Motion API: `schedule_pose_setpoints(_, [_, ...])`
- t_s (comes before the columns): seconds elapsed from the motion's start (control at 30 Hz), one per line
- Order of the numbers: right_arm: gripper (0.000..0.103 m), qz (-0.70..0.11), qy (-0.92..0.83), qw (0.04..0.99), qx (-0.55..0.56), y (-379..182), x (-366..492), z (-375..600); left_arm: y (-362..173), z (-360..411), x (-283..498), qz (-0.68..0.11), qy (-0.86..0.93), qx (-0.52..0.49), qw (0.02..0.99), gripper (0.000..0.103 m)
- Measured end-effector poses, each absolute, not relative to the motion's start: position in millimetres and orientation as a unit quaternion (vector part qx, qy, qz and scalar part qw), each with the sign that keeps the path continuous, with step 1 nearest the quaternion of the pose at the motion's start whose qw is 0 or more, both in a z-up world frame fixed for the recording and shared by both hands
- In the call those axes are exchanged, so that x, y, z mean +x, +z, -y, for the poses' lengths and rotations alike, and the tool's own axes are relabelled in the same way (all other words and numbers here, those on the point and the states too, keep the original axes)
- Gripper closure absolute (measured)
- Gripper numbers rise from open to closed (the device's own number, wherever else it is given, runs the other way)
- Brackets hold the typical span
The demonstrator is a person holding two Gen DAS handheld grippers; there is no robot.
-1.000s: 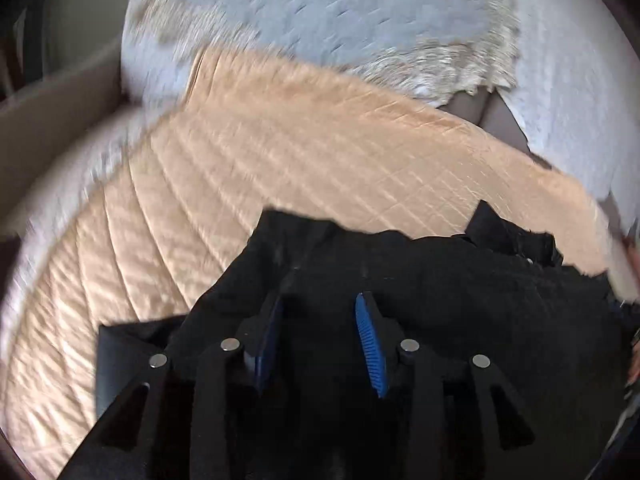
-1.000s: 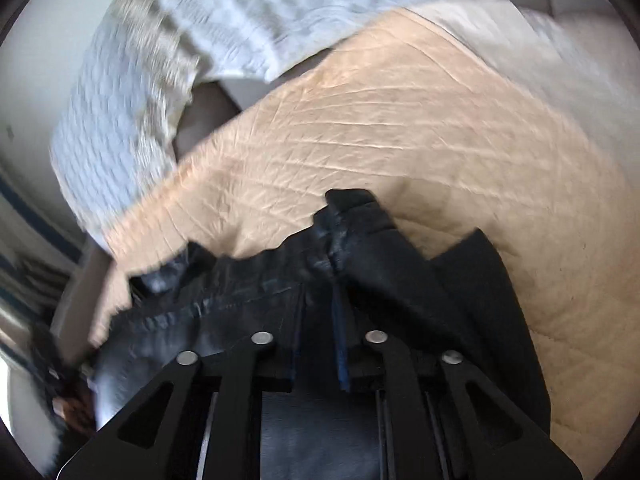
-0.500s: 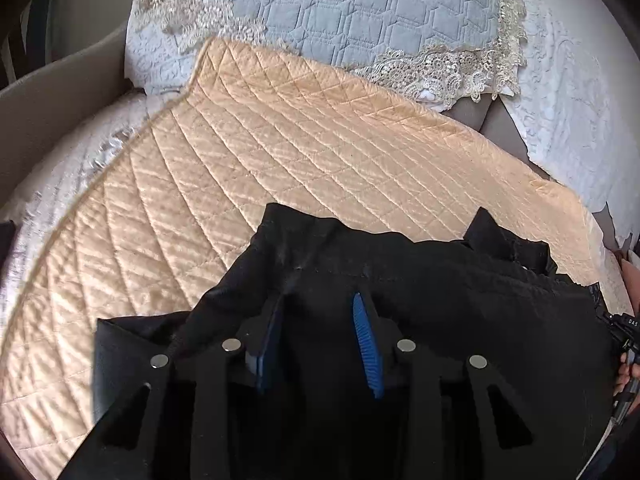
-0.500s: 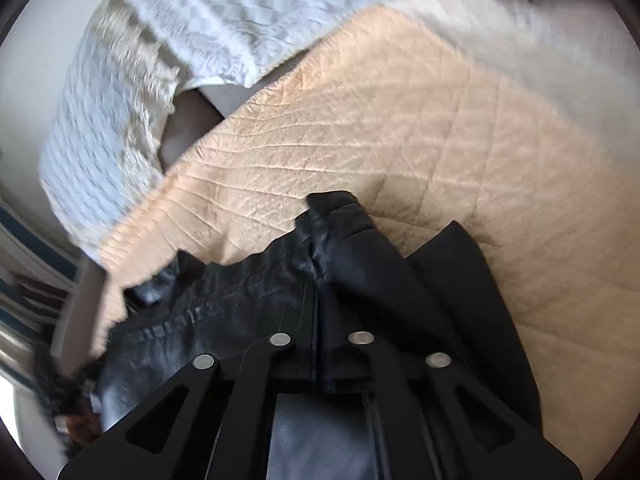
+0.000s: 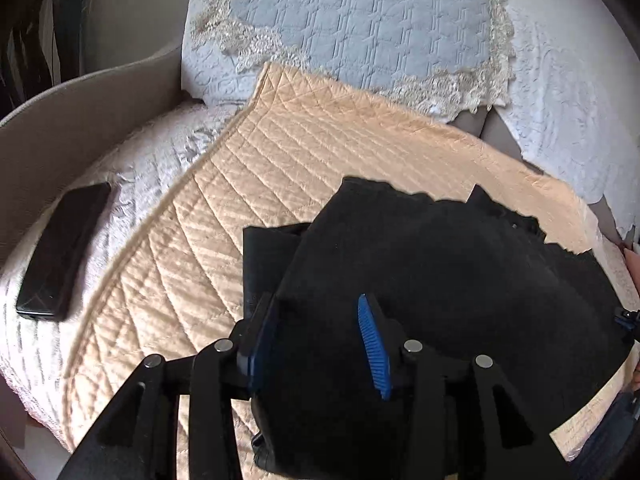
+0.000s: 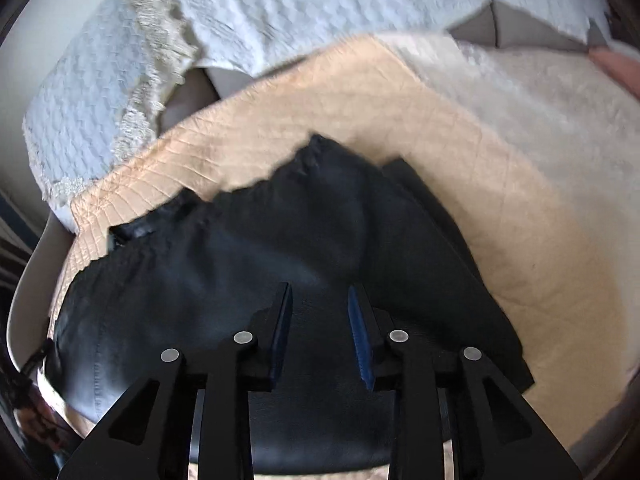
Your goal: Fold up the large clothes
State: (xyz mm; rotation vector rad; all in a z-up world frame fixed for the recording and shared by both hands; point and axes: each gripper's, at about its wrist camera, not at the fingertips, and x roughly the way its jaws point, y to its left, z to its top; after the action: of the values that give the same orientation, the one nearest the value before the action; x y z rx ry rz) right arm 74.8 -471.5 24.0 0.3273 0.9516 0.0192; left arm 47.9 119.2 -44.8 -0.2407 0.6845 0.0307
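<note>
The black garment (image 5: 440, 280) lay bunched on the peach quilted mat (image 5: 280, 184), toward the mat's near edge, with bare quilting showing beyond it to the far edge. In the left wrist view its folded bulk covered the mat's near right part, and a flatter dark layer stuck out from under it toward the mat's left side. The left gripper (image 5: 316, 344) hung over the garment with its jaws apart, nothing between the blue pads (image 5: 374, 346); whether the tips touched the cloth could not be told. The right gripper (image 6: 320, 328) was likewise released, its jaws spread over the smoother, slightly shiny part of the garment (image 6: 280, 264), no fabric pinched between them. In the right wrist view the garment's gathered upper edge pointed at the mat's (image 6: 360, 92) far edge, and a flat dark panel ran along its right side. A black phone (image 5: 64, 252) lay face up on the white textured cover (image 5: 160, 156) off the mat's left edge, well apart from the garment. A pale blue quilted pillow with lace trim (image 5: 360, 28) leaned past the mat's far edge. The right wrist view was blurred.
</note>
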Motion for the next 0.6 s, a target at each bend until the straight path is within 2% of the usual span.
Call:
schedule_pose_setpoints(0.03, [0.072, -0.448, 0.021, 0.88, 0.158, 31, 72, 465, -41, -123, 46, -0.33, 0.014, -0.128, 0.935, 0.054])
schedule_pose_setpoints(0.07, [0.069, -0.44, 0.035, 0.883, 0.159, 38, 68, 457, -40, -127, 43, -0.328, 0.016, -0.139, 0.934, 0.045])
schedule_pose_setpoints(0.13, [0.066, -0.43, 0.061, 0.889, 0.147, 49, 61, 435, -43, -138, 41, -0.325, 0.029, -0.157, 0.932, 0.038])
schedule_pose_setpoints(0.3, [0.065, -0.431, 0.142, 0.882, 0.129, 51, 52, 363, -67, -161, 54, -0.361, 0.023, -0.23, 0.904, 0.036])
schedule_pose_setpoints(0.37, [0.065, -0.433, 0.18, 0.874, 0.128, 48, 51, 334, -69, -158, 54, -0.355, 0.013, -0.234, 0.905, 0.031])
schedule_pose_setpoints(0.6, [0.065, -0.445, 0.244, 0.858, 0.073, 35, 44, 249, -70, -138, 62, -0.356, -0.024, -0.226, 0.906, 0.031])
